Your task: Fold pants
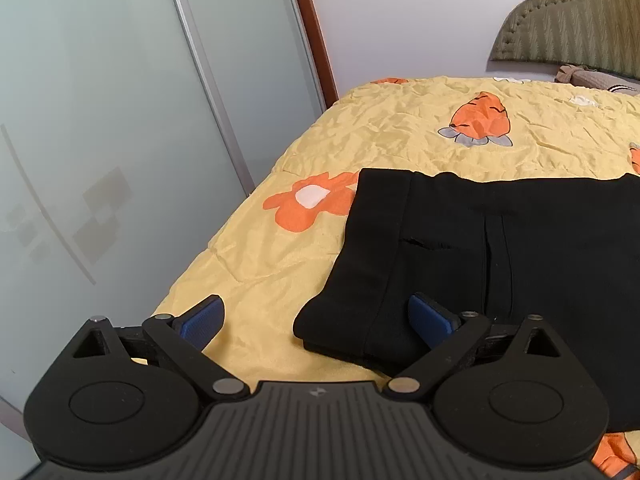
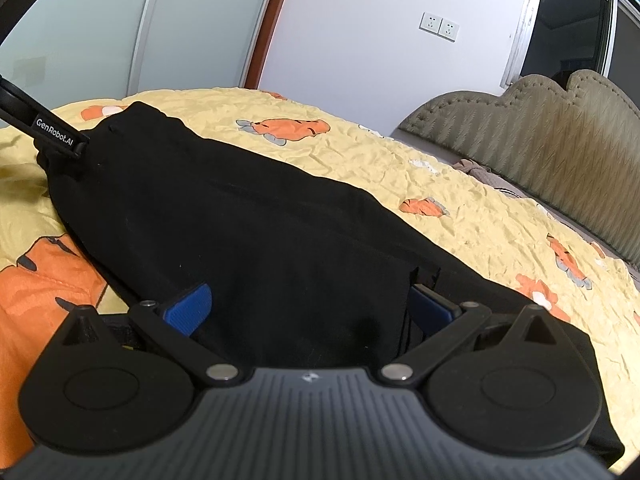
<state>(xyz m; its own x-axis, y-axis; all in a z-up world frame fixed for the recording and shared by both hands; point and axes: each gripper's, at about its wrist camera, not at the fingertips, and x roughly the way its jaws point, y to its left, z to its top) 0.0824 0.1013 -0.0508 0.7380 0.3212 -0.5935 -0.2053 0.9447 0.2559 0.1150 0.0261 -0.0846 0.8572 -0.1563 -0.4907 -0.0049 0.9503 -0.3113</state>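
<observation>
From my left wrist camera I see the black pants (image 1: 480, 248) lying folded on the yellow bedspread (image 1: 280, 264), which is printed with orange carrots and flowers. The left gripper (image 1: 316, 320) has its jaws spread wide: its left blue pad sits over bare bedspread, its right blue pad (image 1: 430, 318) over the near corner of the pants, and nothing is pinched between them. The pants show a band along their left edge and a vertical seam down the middle, with a small slit near the band. To the left stands a frosted sliding wardrobe door (image 1: 100, 120) with a wooden frame beside it, and at the far right a padded olive headboard (image 1: 580, 24). From my right wrist camera the pants (image 2: 240, 216) run away from me toward the far left of the bedspread (image 2: 460, 184), and the right gripper (image 2: 308, 308) is also spread wide, hovering low over the near end of the fabric with both blue pads above the cloth. I can't quite tell whether the right-hand pad is touching the fabric, since a fold partly hides it. At the far end of the pants I see part of the left gripper (image 2: 52, 132), its black arm lettered "GenRobot.AI". A double wall socket (image 2: 439, 26) is on the white wall behind, and the headboard (image 2: 540, 136) stands at the right.
</observation>
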